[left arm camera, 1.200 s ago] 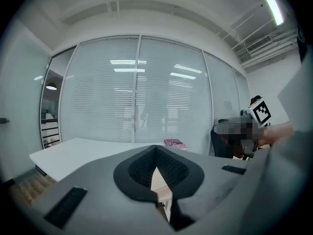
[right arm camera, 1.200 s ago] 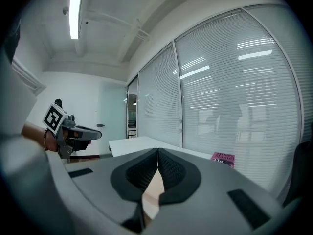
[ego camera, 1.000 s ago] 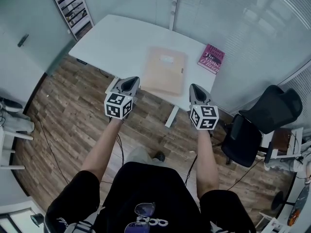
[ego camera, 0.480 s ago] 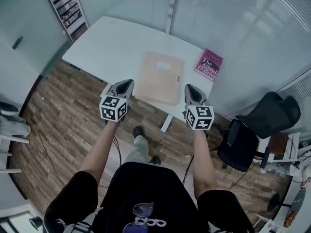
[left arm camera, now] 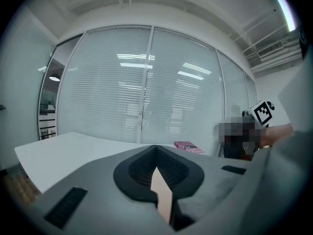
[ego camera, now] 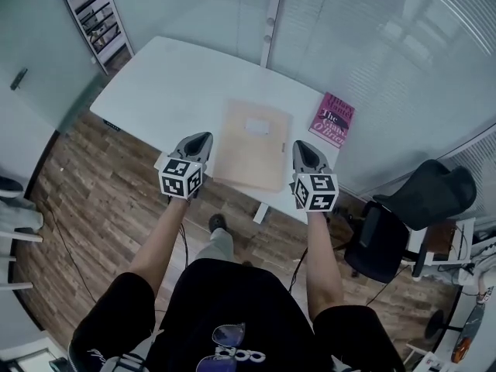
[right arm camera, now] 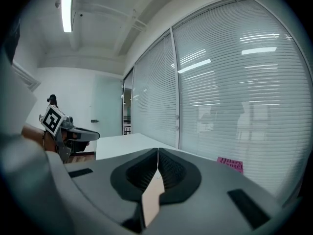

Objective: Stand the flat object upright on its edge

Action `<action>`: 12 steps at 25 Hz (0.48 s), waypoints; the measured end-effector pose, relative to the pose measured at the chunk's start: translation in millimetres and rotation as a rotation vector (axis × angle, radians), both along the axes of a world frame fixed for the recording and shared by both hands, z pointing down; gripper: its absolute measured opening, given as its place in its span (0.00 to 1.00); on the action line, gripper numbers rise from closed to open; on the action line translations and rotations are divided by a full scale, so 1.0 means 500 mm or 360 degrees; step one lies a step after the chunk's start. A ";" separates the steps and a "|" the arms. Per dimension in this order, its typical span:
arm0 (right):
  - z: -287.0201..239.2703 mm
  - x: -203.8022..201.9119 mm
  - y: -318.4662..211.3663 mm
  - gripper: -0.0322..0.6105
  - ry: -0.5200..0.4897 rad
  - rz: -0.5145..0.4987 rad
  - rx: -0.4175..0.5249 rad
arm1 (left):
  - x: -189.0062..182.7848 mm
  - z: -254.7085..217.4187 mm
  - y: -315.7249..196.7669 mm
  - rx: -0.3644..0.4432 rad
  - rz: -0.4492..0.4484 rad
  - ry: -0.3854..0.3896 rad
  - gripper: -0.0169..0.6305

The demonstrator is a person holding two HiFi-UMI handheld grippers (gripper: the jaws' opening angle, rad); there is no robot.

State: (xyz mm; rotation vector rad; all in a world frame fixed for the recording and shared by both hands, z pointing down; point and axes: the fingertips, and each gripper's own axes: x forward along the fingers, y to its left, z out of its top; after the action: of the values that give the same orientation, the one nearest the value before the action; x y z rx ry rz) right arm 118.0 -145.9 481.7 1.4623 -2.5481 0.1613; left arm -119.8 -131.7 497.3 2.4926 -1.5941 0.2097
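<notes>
- The table [ego camera: 167,84] is shown nearer in the head view than a second ago. The whole scene has shifted toward the person, so an approach is under way.
- The flat object [ego camera: 252,142], a tan folder or envelope, lies flat on the table near its front edge. Its place relative to the pink book [ego camera: 334,118] beside it is unchanged, so it has not been touched.
- The left hand-held gripper [ego camera: 200,138] is now positioned just beside the near left corner of the flat object. The right hand-held gripper [ego camera: 302,147] is positioned just beside the near right corner. A second ago both were held short of the object, over the table's front edge.
- Both hand-held grippers are clenched. In each gripper view the jaw tips are seen pressed together with nothing grasped, and this has not altered.
- Contact with the table or the object cannot be confirmed from these views.
- The task is judged to be at the reach stage only. The object is now bracketed from both sides. The jaws are expected to need releasing, or a pinch by the two closed tips is needed, before an edge can be raised.
</notes>
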 end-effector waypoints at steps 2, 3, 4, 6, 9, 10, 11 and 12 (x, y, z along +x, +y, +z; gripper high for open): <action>0.005 -0.007 -0.023 0.09 0.0009 0.0005 -0.0008 | -0.007 0.005 -0.024 -0.0007 0.0001 0.0004 0.06; 0.010 -0.010 -0.033 0.09 0.0013 0.0008 -0.0014 | -0.008 0.009 -0.034 -0.0012 0.0006 0.0002 0.06; 0.015 -0.012 -0.042 0.09 0.0015 0.0010 -0.0022 | -0.009 0.013 -0.044 -0.0018 0.0012 0.0001 0.06; 0.027 -0.016 -0.061 0.09 0.0017 0.0013 -0.0038 | -0.010 0.021 -0.061 -0.0024 0.0024 0.0002 0.06; 0.045 -0.015 -0.075 0.09 0.0028 0.0022 -0.0070 | -0.008 0.035 -0.077 -0.0041 0.0035 0.0010 0.06; 0.051 -0.013 -0.078 0.09 0.0035 0.0026 -0.0083 | -0.008 0.038 -0.081 -0.0047 0.0038 0.0011 0.06; 0.056 -0.013 -0.081 0.09 0.0041 0.0029 -0.0095 | -0.010 0.040 -0.084 -0.0051 0.0040 0.0012 0.06; 0.062 -0.016 -0.084 0.09 0.0046 0.0029 -0.0107 | -0.014 0.041 -0.088 -0.0053 0.0041 0.0015 0.06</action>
State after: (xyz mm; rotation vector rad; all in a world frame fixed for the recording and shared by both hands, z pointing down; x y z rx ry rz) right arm 110.1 -187.7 512.5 1.4532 -2.4824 0.2246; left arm -126.8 -175.7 517.6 2.4868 -1.5428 0.2260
